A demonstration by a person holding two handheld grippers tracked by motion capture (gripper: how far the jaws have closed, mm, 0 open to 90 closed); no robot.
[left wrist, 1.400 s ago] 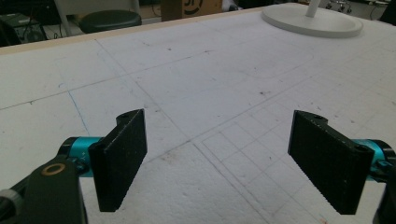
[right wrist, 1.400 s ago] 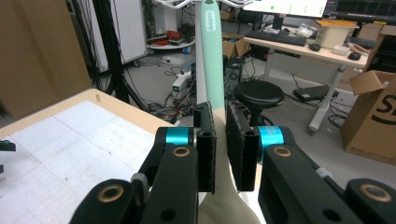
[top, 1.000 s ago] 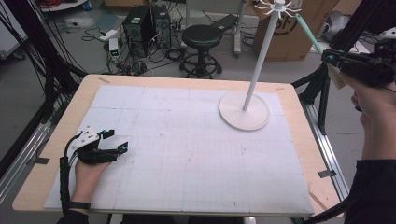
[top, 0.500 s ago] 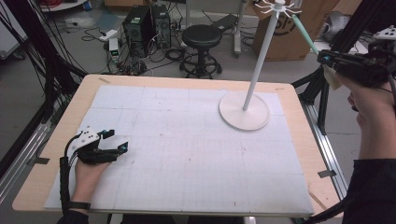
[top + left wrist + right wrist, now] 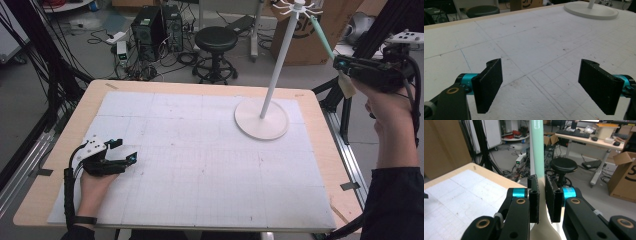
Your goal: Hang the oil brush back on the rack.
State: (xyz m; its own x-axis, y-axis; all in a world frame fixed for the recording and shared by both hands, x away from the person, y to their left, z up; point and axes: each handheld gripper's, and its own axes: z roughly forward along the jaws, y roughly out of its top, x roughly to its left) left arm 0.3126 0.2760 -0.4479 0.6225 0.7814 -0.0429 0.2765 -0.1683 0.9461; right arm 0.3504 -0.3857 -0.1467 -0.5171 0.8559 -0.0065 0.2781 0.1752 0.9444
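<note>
High view: right gripper (image 5: 338,63) lifted spatula (image 5: 322,42) toward stand (image 5: 280,65).

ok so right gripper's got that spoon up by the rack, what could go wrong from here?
1. The right gripper pinches only the spoon neck, so it could pivot or slip.
2. The stand is a thin pole on a round base; a nudge near the hooks might tip it.
3. The spoon is off the table's edge, so a drop likely hits the floor.
</note>
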